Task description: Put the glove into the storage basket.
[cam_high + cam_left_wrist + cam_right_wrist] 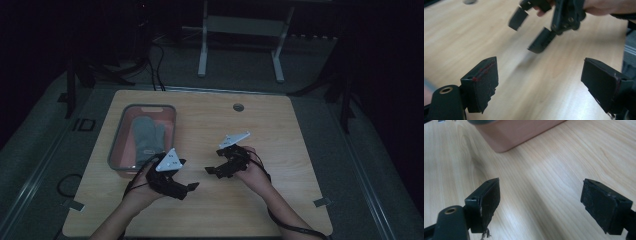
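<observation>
On the wooden table (280, 130), my left gripper (186, 175) is held low in a hand near the front middle, jaws wide open with nothing between them. My right gripper (215, 161) faces it from the right, a short gap away, also open and empty. The left gripper view has its own jaws spread (541, 82) over bare wood, with the right gripper (541, 30) and its hand beyond. In the right gripper view the open jaws (540, 202) point toward the pinkish bin (516, 132). That bin (116, 150) stands at the table's left and holds a grey oven mitt (146, 135).
A round cable hole (238, 107) sits near the table's far edge. Behind the table stands a white desk frame (202, 50) on dark floor, with cables (157, 70) trailing left of it. The room is dim.
</observation>
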Demonstrator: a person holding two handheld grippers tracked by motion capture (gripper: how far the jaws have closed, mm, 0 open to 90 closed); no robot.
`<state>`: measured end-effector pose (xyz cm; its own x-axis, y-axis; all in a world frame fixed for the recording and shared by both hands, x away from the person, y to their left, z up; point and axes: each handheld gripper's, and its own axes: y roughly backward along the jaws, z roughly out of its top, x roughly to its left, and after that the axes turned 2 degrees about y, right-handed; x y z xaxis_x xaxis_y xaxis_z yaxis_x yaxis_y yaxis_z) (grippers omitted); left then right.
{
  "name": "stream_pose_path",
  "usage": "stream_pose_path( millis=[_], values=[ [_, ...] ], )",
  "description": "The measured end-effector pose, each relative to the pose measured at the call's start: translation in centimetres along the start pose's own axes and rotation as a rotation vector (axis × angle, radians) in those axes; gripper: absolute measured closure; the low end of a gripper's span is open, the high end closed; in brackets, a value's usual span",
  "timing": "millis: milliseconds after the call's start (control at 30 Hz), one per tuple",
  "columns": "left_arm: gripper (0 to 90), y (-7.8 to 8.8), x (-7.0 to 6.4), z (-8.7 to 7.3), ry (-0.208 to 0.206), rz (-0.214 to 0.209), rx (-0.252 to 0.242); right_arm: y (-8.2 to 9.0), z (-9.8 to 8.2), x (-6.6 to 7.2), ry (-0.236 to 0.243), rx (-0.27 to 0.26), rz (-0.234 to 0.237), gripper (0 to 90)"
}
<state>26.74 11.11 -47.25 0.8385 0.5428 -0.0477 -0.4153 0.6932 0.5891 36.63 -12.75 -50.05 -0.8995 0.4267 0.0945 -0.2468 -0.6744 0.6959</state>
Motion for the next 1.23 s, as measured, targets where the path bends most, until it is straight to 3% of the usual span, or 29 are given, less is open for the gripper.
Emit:
stream_pose_path(
  millis=[233,500,733,900,1233],
  values=[
    [14.9,-2.4,-1.4,-0.7,-0.031,-0.076,0.041,0.4,-2.3,-0.3,0.008,0.005,-0.001,15.9],
    [14.9,-5.4,-2.6,-1.7,-0.068,-0.135,0.095,0.2,-4.4,-0.7,-0.03,0.019,-0.007,15.9],
    [14.9,-6.5,-2.8,-2.3,-0.06,-0.143,0.099,0.4,-6.9,-1.0,-0.032,0.011,-0.017,15.7],
    [14.9,-7.3,-3.0,-2.9,-0.06,-0.158,0.093,0.6,-8.5,-1.2,-0.005,0.008,-0.029,15.1],
    [14.9,-7.9,-3.1,-3.6,-0.043,-0.185,0.11,1.3,-9.3,-1.5,-0.019,-0.011,-0.054,15.3]
  ],
)
